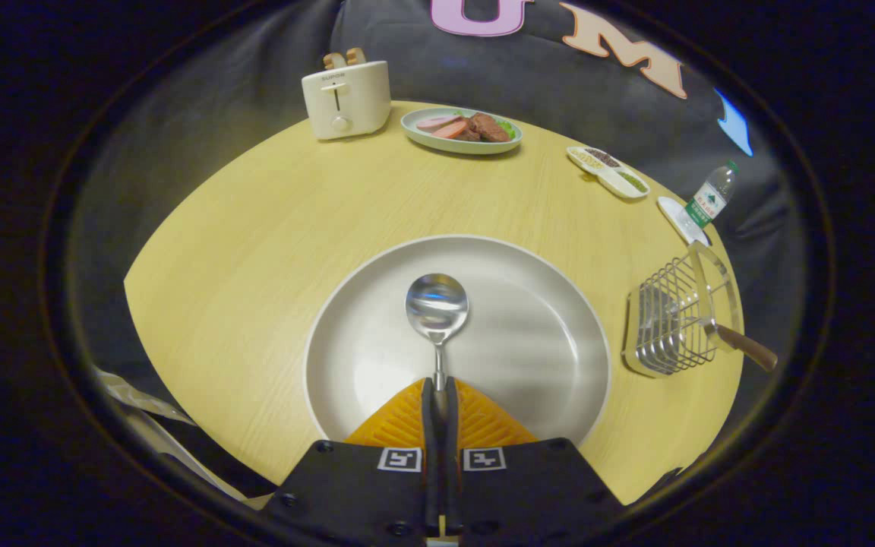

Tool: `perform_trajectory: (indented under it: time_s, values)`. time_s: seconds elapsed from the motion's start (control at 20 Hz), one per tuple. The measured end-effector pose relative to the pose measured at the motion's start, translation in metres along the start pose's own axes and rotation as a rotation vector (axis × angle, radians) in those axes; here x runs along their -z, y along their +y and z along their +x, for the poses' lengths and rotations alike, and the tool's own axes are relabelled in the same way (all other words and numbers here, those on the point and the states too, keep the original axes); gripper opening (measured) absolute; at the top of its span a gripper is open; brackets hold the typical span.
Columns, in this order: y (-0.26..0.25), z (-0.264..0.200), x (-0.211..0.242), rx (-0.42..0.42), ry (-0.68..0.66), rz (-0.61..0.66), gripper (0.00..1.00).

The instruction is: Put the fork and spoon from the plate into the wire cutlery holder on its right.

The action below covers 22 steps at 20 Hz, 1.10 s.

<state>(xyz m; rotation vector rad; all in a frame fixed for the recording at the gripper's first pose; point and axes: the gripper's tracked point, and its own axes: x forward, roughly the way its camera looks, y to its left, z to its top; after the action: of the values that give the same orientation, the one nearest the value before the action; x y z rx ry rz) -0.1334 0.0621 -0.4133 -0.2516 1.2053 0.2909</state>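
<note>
My gripper [438, 389] is shut on the handle of a shiny metal spoon [437, 309], whose bowl points ahead of the fingers over the large white plate [529, 319]. I cannot tell whether the spoon's bowl touches the plate. The wire cutlery holder [673, 319] stands to the right of the plate near the table's edge. A utensil with a brown wooden handle [747, 347] sticks out of the holder toward the right; its head is hidden among the wires.
On the round wooden table [255, 228], beyond the plate, stand a cream toaster [345, 98] with bread in it, a green plate of food [462, 129], a small divided dish [608, 171], and a water bottle [709, 199] on a coaster.
</note>
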Motion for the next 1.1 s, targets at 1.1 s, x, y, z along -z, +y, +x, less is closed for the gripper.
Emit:
perform_trajectory:
  time_s: [1.1]
  values:
    - [-0.083, -0.054, -0.051, 0.06, 0.001, 0.029, 0.06]
